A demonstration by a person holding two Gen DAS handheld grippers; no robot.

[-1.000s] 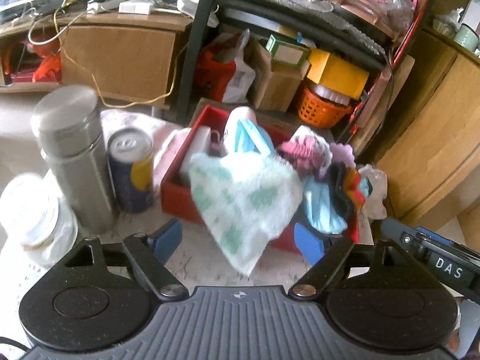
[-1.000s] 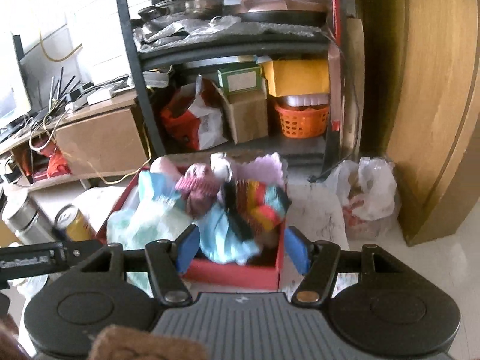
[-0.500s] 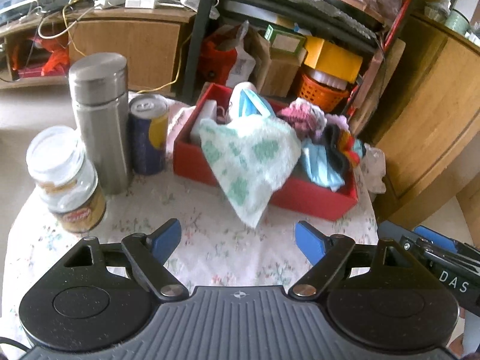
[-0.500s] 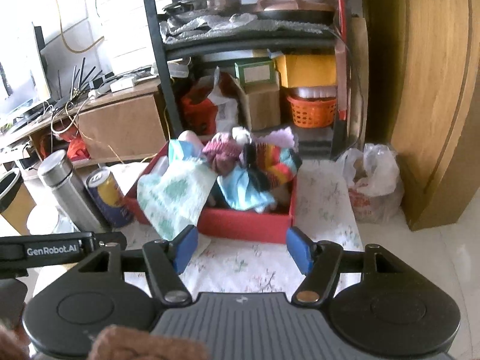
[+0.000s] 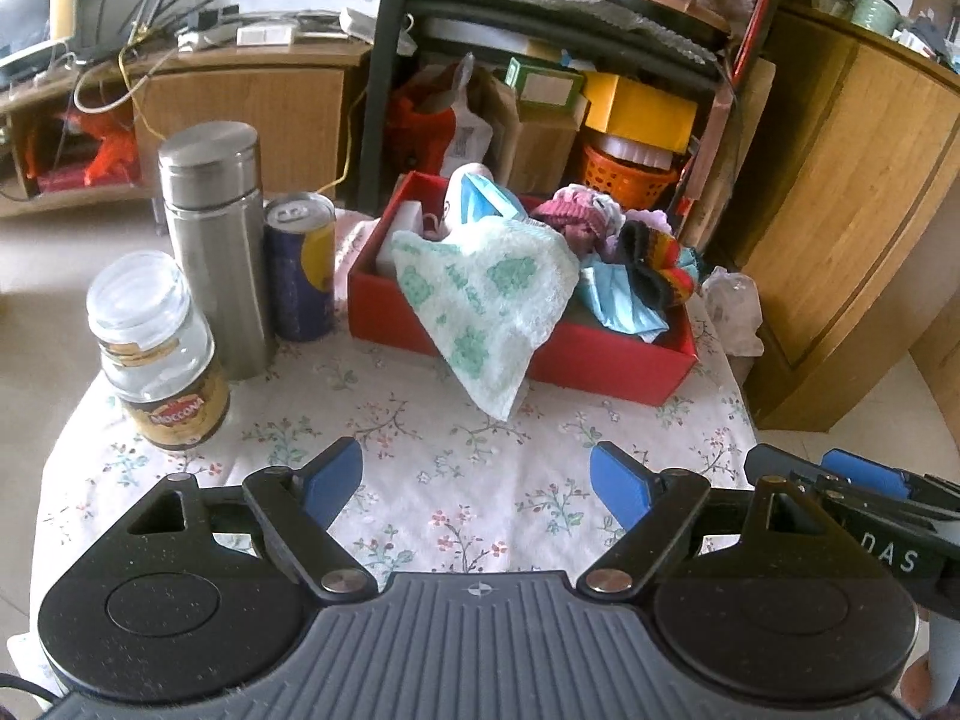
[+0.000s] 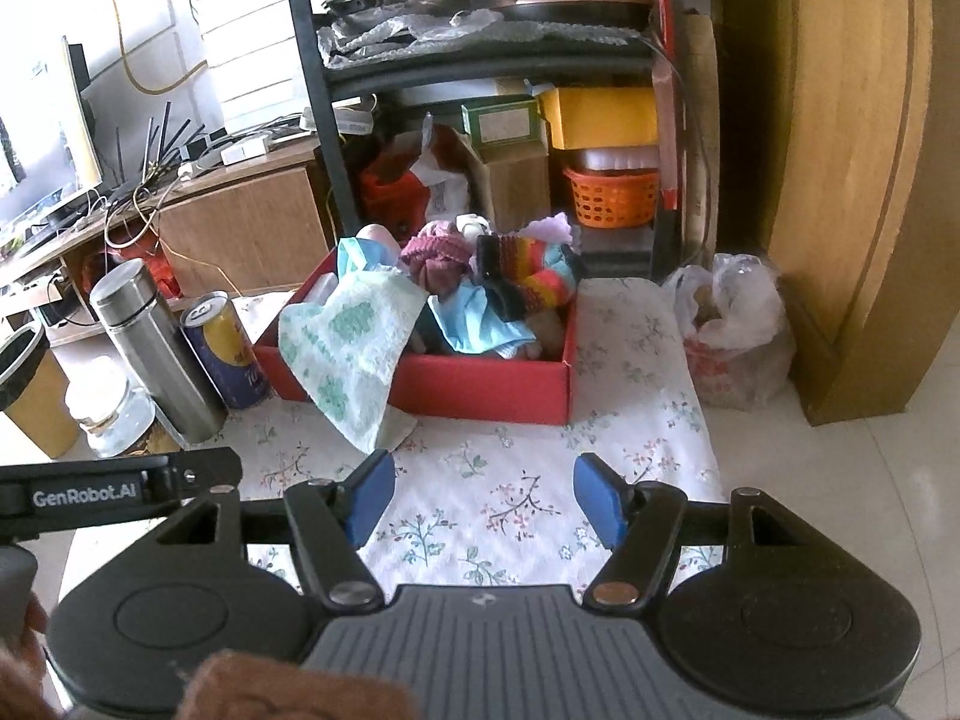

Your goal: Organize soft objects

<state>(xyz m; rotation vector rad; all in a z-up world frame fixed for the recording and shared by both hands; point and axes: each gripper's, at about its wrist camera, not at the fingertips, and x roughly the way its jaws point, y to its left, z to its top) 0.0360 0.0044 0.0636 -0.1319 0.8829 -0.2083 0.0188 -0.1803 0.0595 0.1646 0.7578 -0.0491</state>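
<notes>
A red box stands on the floral tablecloth, heaped with soft things. A white and green towel hangs over its front wall down to the cloth. Behind it lie a blue mask, a pink knit piece and a striped sock. My left gripper is open over bare cloth, well short of the box. The right wrist view shows the same box, towel and striped sock. My right gripper is open too, nothing between its fingers.
Left of the box stand a steel flask, a drink can and a glass jar. A plastic bag sits on the floor by the wooden cabinet. A cluttered shelf rises behind the table.
Both grippers have drawn back from the red box, which now looks smaller and farther off. More tablecloth shows in front, and the jar has come fully into the left view.
</notes>
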